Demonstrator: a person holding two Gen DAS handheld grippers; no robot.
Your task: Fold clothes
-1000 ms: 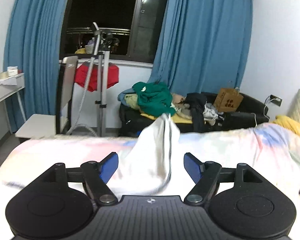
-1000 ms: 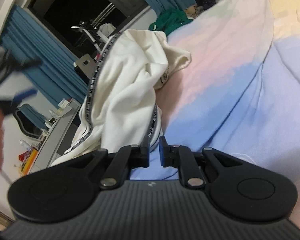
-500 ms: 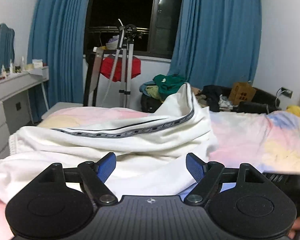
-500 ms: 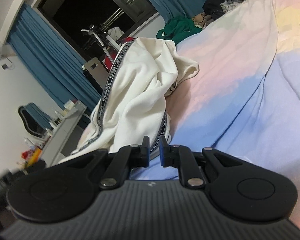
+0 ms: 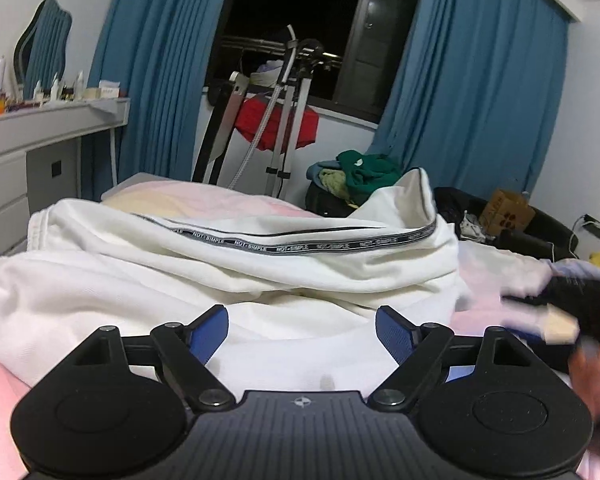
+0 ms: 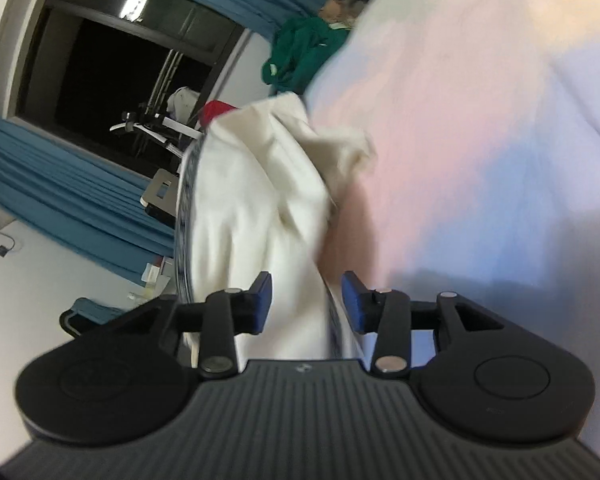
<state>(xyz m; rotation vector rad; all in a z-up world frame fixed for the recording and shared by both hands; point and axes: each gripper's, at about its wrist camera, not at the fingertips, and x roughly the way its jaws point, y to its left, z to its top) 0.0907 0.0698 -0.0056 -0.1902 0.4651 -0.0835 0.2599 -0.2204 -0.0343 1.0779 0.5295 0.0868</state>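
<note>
White trousers [image 5: 260, 276] with a black lettered side stripe [image 5: 300, 246] lie crumpled on the pastel bed sheet [image 5: 220, 202]. My left gripper [image 5: 302, 330] hovers just above the cloth, its jaws still opening, blue pads clear of the fabric. In the right wrist view the same trousers [image 6: 256, 208] run up from my right gripper [image 6: 306, 298]. Its jaws are opening and a fold of the cloth still lies between the pads, which no longer press on it. The right gripper shows blurred at the right edge of the left wrist view [image 5: 580, 308].
The bed sheet [image 6: 480, 140] spreads pink and blue to the right. Beyond the bed stand a clothes rack with a red garment [image 5: 276, 124], a dark sofa piled with green clothes [image 5: 364, 172], a cardboard box [image 5: 508, 212], blue curtains and a white dresser [image 5: 40, 136] at left.
The left gripper sank toward the trousers, which dropped from a hanging peak to a spread heap. The right gripper rolled, moved quickly and opened off the stripe edge it had pinched.
</note>
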